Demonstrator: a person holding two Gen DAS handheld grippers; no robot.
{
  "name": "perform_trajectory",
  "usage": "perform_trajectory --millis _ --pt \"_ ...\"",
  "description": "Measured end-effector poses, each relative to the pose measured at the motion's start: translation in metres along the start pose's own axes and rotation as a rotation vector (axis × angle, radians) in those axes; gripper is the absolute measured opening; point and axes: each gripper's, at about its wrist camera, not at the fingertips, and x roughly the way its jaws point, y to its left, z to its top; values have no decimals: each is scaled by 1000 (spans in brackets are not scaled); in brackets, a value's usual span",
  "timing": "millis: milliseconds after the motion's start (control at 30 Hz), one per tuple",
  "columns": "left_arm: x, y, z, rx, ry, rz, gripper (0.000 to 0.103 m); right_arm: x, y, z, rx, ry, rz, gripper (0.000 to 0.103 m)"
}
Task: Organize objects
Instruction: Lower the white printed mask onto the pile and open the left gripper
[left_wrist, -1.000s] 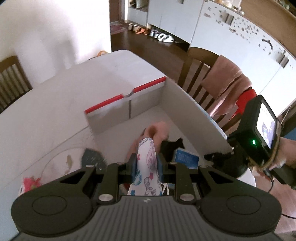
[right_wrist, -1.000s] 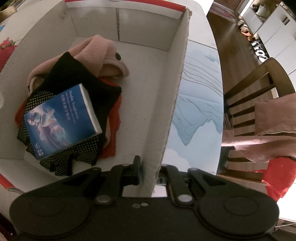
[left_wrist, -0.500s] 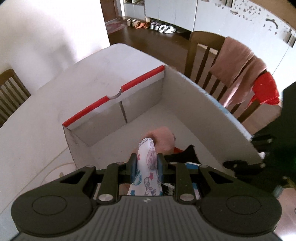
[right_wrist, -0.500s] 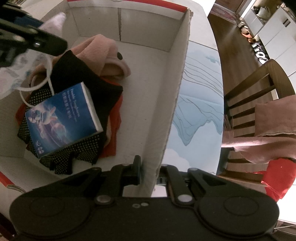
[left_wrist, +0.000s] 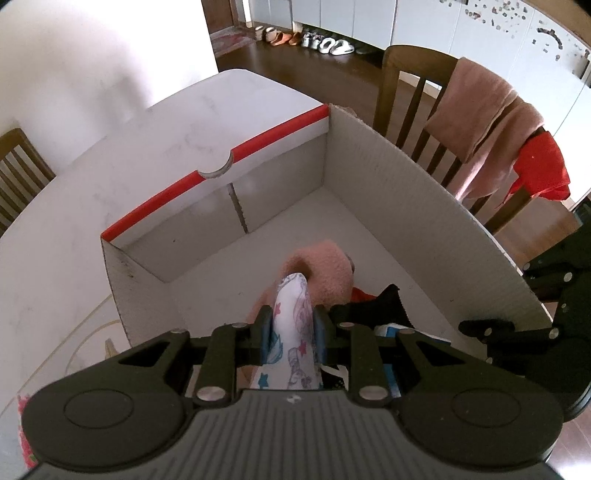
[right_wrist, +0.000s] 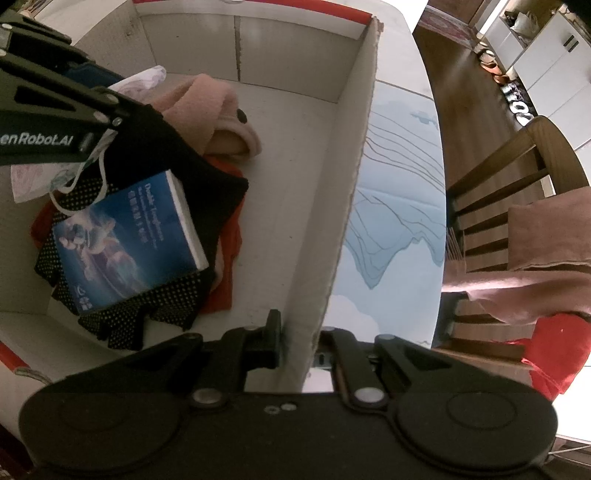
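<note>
Left gripper (left_wrist: 293, 328) clamping printed mask (left_wrist: 293, 332), probably, over box (left_wrist: 424, 192); right gripper (right_wrist: 297, 338) pinching box wall. Next: release among clothes (right_wrist: 207, 110).

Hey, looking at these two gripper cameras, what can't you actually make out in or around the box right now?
- Left wrist view: most of the book and black gloves, hidden behind the left gripper.
- Left wrist view: the full shape of the patterned cloth, squeezed between the fingers.
- Right wrist view: small print on the book, too blurred.
- Right wrist view: the red cloth, mostly buried under the gloves.
</note>
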Motion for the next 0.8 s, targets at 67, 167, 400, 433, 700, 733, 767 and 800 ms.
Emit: perform_trajectory --millis 67,167,400,433,700,733,767,800 --pt "-2 0 -1 4 -7 1 26 0 0 0 -1 0 -1 8" --pt "-6 0 -3 7 -8 7 54 0 1 0 -3 0 -3 8" --pt "-21 4 -8 -27 -33 -20 63 0 2 -1 -9 2 -8 8" --pt "-24 5 -9 -29 -38 -22 63 0 2 -1 -10 2 -8 8" --pt "-48 17 -17 -74 -61 -37 63 1 3 -2 -15 5 -13 9" --pt "-52 19 -20 -79 -64 -37 63 1 3 -2 -16 5 -13 9" --pt "-56 21 -21 -82 -68 -39 63 1 3 -2 -16 5 -13 9" --pt "-60 23 -23 -88 -69 -37 63 1 3 -2 -15 6 -13 9"
